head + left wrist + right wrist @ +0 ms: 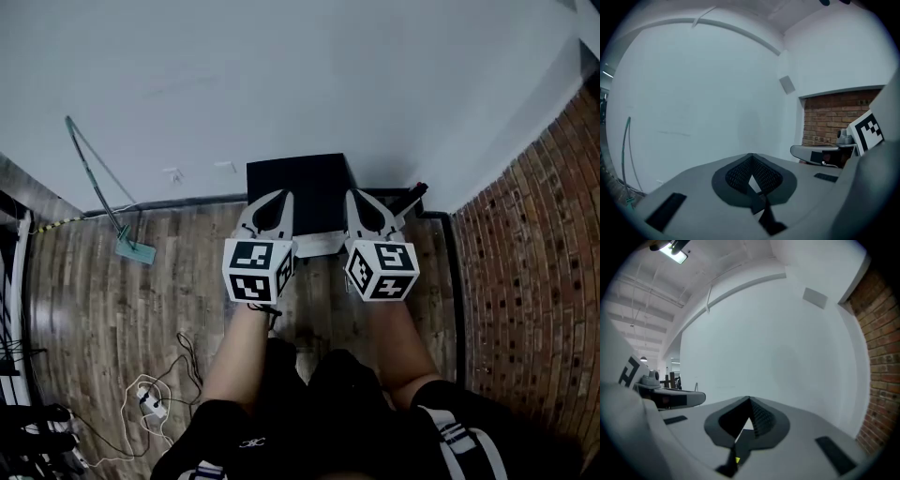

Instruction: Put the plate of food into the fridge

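Note:
No plate of food shows in any view. A black box-shaped unit [295, 190], possibly the fridge seen from above, stands against the white wall. My left gripper [273, 203] and right gripper [366, 203] are held side by side over its front edge, pointing at the wall. In the left gripper view the left gripper [751, 158] has its jaws together with nothing between them. The right gripper [749, 403] is likewise shut and empty in its own view. Each gripper also sees the other beside it: the right gripper [820, 153] and the left gripper [670, 398].
A green-headed mop [135, 250] leans against the white wall at the left. A power strip with cables [150, 403] lies on the wooden floor at the lower left. A brick wall [534, 272] runs along the right. The person's legs fill the bottom of the head view.

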### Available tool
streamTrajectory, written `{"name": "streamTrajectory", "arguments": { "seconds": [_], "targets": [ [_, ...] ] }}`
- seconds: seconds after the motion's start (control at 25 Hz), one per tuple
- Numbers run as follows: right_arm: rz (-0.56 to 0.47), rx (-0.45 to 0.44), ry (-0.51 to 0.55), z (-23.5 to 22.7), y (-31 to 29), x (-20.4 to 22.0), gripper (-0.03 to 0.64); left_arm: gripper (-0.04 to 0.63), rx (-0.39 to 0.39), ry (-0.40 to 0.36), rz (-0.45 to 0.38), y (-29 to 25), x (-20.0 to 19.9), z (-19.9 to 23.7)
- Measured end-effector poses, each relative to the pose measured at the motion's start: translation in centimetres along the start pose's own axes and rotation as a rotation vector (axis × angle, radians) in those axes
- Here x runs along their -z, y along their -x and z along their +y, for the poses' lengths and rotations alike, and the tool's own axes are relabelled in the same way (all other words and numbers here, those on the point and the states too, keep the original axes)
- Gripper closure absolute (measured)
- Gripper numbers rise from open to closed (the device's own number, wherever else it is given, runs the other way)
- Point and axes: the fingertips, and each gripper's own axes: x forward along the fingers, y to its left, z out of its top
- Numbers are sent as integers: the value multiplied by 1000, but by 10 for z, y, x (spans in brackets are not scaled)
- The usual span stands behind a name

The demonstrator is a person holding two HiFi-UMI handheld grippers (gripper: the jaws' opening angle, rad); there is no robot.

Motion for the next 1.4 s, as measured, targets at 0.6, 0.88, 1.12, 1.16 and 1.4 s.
{"name": "streamTrajectory", "arguments": {
  "seconds": [0.6,0.88,1.12,1.16,1.4],
  "targets": [
    [-129,-23,93,33,134,-160,604,598,73,-73,-92,100,-141,-117],
    [-143,-41,86,43,159,-154,604,598,74,-65,-80,121,-126,-131],
    [-131,-50,90,48,168,-145,604,598,68,-51,-89,132,-121,-133],
    [-129,-52,91,50,170,-144,604,598,69,-49,-91,135,-121,-134],
    [-128,-59,103,51,183,-138,604,598,71,-40,-99,144,-114,-144]
  ]
}}
